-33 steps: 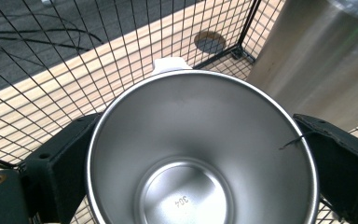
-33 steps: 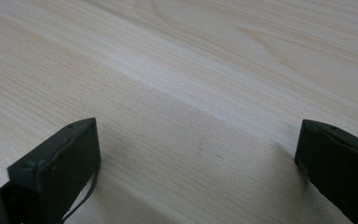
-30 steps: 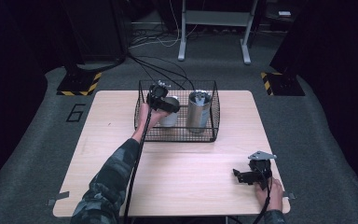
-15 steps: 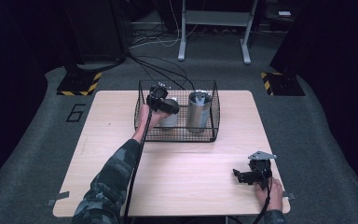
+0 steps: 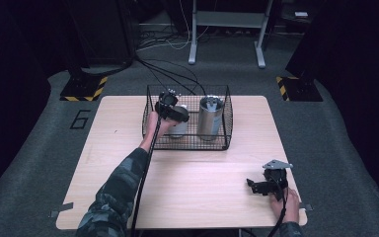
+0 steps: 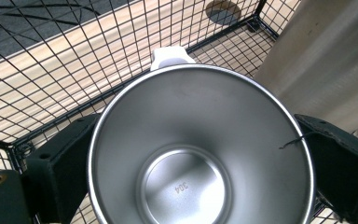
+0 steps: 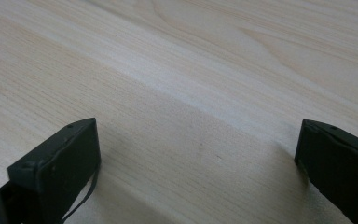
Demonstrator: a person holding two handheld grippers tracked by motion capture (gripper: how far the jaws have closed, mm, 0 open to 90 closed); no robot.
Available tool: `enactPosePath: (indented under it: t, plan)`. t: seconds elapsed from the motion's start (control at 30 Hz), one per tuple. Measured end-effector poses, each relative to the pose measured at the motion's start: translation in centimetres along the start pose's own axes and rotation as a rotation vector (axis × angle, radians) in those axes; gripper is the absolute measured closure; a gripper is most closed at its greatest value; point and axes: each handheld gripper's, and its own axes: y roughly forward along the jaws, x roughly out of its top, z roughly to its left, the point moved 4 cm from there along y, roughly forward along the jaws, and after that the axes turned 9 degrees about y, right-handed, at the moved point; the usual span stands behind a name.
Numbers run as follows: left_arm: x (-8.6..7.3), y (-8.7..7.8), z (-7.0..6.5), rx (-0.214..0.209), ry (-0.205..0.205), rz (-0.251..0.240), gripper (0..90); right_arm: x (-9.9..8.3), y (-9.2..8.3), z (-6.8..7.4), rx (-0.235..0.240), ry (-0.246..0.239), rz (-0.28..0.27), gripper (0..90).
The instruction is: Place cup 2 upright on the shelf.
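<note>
Left gripper (image 6: 196, 154) clamps steel cup (image 6: 200, 154) inside wire basket (image 5: 150, 133), tabletop's far edge. Right gripper (image 5: 256, 186) jaws apart, near right corner.

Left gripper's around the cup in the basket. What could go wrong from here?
1. The cup sits close beside the taller steel canister; lifting at a tilt might knock it.
2. The left gripper works inside the wire basket; cup or jaws could catch the wall and drag it.
3. The jaws flank smooth steel, so the cup may slip.
</note>
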Motion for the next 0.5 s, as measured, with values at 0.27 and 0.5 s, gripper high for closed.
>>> enactPosePath:
  t: [0.27, 0.5]
  plan:
    - [-0.46, 0.09, 0.19, -0.007, -0.001, 0.010, 5.6, 0.00, 0.00, 0.00, 0.000, 0.000, 0.000, 0.0]
    - [-0.79, -0.33, 0.43, -0.013, -0.022, -0.025, 4.0, 0.00, 0.00, 0.00, 0.000, 0.000, 0.000, 0.0]
